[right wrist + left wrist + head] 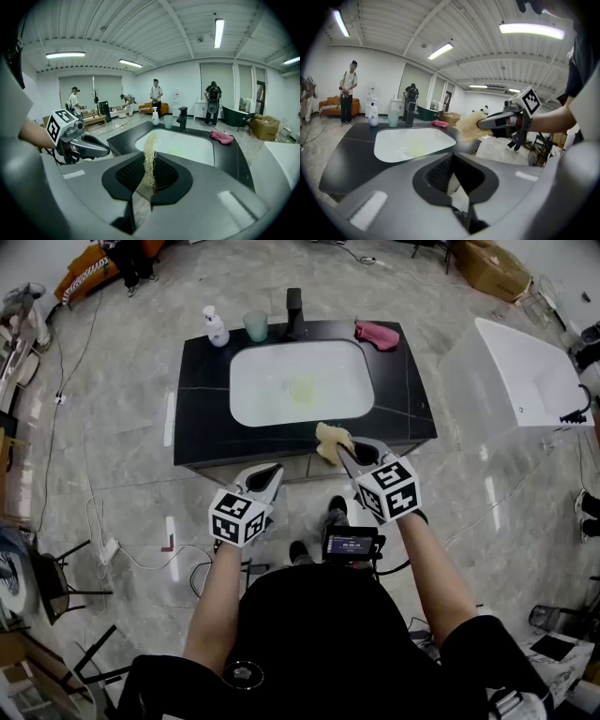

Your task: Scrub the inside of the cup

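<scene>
A pale green translucent cup (255,324) stands at the back of the black counter (202,418), between a soap bottle (216,327) and the black faucet (294,313). It also shows as the cup (393,118) in the left gripper view and the cup (168,121) in the right gripper view. My right gripper (345,454) is shut on a yellowish fibrous loofah (333,441), held over the counter's front edge; the loofah (149,157) sticks up between its jaws. My left gripper (267,476) is shut and empty, just in front of the counter. Both are far from the cup.
A white sink basin (300,382) fills the middle of the counter. A pink cloth (377,334) lies at the back right corner. A white tub (525,381) stands to the right. Cables (122,549) lie on the floor at left. People (156,96) stand far behind.
</scene>
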A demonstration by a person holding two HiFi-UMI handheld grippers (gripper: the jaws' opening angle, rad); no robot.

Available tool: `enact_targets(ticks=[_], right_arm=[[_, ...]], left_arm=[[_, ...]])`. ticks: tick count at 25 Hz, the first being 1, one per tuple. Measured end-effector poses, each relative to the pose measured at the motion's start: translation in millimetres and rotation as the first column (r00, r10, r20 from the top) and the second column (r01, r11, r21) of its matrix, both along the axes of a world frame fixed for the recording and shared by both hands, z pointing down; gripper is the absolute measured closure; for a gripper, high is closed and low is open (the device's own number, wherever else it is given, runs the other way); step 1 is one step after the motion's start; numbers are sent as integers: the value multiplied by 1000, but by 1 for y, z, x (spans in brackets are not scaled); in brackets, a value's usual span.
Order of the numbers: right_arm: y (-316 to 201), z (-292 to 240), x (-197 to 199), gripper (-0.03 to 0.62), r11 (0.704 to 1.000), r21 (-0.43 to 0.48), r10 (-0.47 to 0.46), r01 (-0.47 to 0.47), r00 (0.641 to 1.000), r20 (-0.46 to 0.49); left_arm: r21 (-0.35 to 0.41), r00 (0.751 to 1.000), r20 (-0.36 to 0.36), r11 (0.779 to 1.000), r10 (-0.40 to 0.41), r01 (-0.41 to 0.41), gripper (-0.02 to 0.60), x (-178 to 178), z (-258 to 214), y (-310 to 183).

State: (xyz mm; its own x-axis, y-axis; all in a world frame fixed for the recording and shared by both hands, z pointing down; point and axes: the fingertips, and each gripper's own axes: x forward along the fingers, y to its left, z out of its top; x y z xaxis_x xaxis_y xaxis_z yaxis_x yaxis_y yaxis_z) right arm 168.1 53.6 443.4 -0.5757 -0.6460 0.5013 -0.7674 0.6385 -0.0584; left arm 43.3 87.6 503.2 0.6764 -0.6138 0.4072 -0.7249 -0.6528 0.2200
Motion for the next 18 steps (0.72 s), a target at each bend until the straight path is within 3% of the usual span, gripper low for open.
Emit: enact_targets(ticks=[18], right_arm=[[28, 3, 14, 553, 998, -19, 65, -65, 998, 16]], left_arm=[[-25, 996, -80, 999, 38, -41, 581, 19, -8, 16]])
